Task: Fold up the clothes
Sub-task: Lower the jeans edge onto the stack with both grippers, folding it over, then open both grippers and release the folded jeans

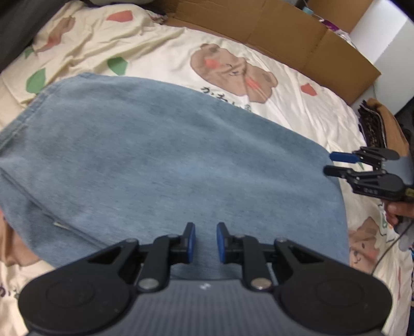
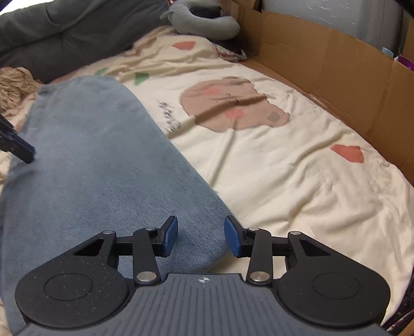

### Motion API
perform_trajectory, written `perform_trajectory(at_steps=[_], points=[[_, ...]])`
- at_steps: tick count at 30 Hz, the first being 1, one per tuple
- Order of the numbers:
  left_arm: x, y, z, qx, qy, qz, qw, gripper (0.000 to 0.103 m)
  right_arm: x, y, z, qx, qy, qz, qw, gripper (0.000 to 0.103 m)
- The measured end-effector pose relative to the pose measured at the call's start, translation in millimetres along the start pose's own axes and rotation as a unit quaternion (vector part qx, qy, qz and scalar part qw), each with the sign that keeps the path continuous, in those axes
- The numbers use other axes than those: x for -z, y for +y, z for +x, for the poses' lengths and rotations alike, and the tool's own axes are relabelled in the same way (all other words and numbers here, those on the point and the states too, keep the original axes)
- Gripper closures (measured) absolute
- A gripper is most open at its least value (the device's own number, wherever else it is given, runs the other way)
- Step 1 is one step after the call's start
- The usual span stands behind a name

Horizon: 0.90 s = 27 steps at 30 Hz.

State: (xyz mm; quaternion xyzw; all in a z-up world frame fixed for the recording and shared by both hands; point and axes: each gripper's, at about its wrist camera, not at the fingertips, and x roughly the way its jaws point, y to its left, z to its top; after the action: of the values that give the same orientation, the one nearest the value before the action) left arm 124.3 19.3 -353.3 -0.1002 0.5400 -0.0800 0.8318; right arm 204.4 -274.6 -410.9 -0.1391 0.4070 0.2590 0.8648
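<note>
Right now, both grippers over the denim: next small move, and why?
Probably lower the right gripper onto the denim garment's near edge and close. Its fingers straddle that edge with nothing pinched. The left gripper hovers over flat cloth, gap narrow and empty, on the printed bedsheet.

bedsheet [image 2: 297, 181]: cream, wrinkled, printed with brown cartoon animals, red and green shapes | cardboard panel [image 2: 336, 75]: brown, upright along the sheet's far edge | grey cushion [image 2: 207, 23]: curved, near the cardboard's end | dark grey blanket [image 2: 64, 28]: bunched at the head | tan fabric [image 2: 15, 88]: crumpled, left edge
</note>
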Motion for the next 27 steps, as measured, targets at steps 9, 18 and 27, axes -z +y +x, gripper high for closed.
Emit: perform_trajectory(at_steps=[9,18,27], points=[[4,5,2,0.0,0.007,-0.01,0.9999,0.085,0,-15,-10,0.018,-0.01,0.042,0.999,0.073],[-3,-2,0,0.003,-0.003,-0.003,1.0,0.085,3,-14,7,0.028,-0.001,0.049,0.998,0.095],[3,-11,11,0.019,0.017,0.009,0.9996,0.085,1,-10,-12,0.012,-0.006,0.048,0.999,0.095]])
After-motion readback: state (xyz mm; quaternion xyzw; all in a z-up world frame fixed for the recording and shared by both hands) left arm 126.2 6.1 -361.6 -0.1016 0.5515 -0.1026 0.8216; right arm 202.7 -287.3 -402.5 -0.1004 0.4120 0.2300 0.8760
